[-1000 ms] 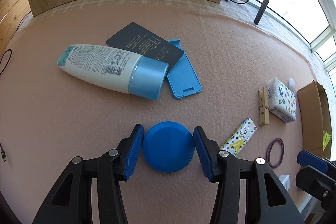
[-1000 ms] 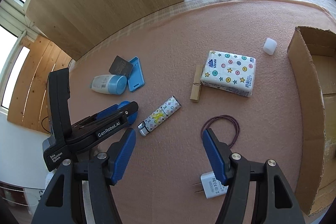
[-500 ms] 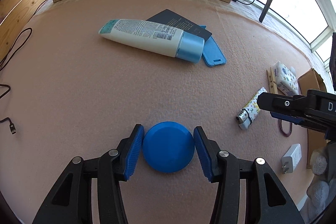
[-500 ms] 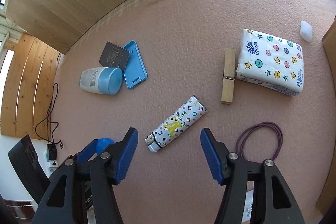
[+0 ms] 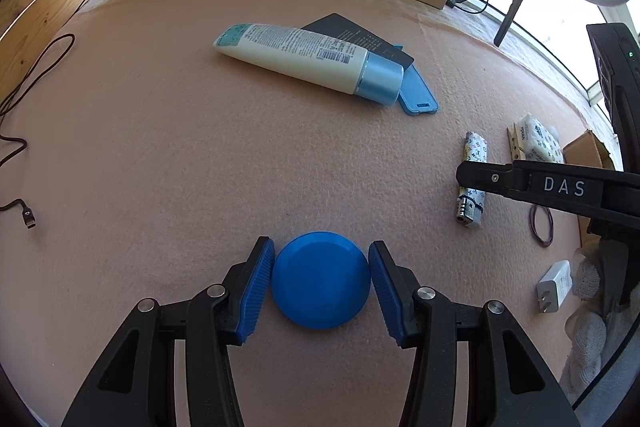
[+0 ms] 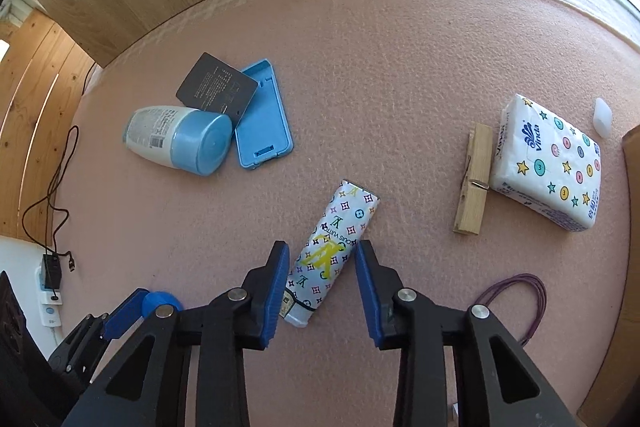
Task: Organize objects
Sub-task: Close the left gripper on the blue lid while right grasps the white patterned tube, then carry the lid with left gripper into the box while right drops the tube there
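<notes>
A round blue disc (image 5: 320, 279) sits between the blue pads of my left gripper (image 5: 321, 267), which is shut on it just above the pink mat (image 5: 160, 167). A white lighter with a coloured monogram print (image 6: 340, 227) lies on the mat, its metal end towards me. My right gripper (image 6: 322, 255) points down over it with one pad on each side of the lighter's lower half. Its jaws are closing and thin gaps still show beside the lighter. In the left wrist view the lighter (image 5: 474, 151) lies partly behind the right tool's black body.
A lotion tube (image 5: 304, 59), dark card (image 5: 360, 35) and blue case (image 5: 416, 95) lie together at the back. A clothespin (image 6: 474, 183), tissue pack (image 6: 548, 163), purple hair band (image 6: 516, 291), white charger (image 5: 554, 285) and cardboard box (image 6: 632, 187) are to the right. Cables (image 5: 24, 147) trail on the left.
My right gripper has come down and forward over the lighter, and its jaws have narrowed around it. My left gripper has carried the blue disc to the left.
</notes>
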`<state>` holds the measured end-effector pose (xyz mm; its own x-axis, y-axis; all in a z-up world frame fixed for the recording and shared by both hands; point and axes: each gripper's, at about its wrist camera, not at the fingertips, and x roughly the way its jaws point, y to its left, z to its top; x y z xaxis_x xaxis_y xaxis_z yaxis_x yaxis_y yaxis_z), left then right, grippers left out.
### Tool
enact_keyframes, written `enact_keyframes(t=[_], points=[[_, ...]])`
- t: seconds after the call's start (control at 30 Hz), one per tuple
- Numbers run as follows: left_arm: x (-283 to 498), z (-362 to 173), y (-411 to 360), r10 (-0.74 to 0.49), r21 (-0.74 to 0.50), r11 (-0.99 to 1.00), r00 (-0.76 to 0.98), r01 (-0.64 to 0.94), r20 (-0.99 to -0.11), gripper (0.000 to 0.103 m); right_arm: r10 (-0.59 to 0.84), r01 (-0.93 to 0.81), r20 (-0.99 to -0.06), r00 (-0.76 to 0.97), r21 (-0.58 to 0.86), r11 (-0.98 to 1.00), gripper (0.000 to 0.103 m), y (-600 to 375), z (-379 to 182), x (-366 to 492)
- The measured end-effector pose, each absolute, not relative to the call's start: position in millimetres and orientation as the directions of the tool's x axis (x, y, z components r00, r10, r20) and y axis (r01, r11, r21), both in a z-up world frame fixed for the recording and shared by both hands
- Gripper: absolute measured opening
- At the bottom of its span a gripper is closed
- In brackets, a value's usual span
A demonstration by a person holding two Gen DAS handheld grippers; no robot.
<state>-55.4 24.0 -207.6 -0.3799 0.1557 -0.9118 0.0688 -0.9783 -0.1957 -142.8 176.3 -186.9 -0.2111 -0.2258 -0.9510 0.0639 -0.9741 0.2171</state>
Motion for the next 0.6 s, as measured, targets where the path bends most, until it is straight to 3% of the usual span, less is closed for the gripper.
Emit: enact_keyframes(t=[0.17, 0.6], points=[[-50.2, -207.3, 19.7, 0.158, -0.205, -0.975, -0.383, 0.084, -0.910, 0.052, -0.195, 0.184, -0.952, -0.234, 0.154, -0.971, 0.022, 157.0, -186.1, -132.8], [-27.9, -204.8, 24.2, 0.181, -0.235, -0.967, -0.381, 0.100, -0.907, 0.052, -0.289, 0.218, -0.931, -0.223, 0.241, -0.946, 0.019, 172.1, -183.0, -96.4]])
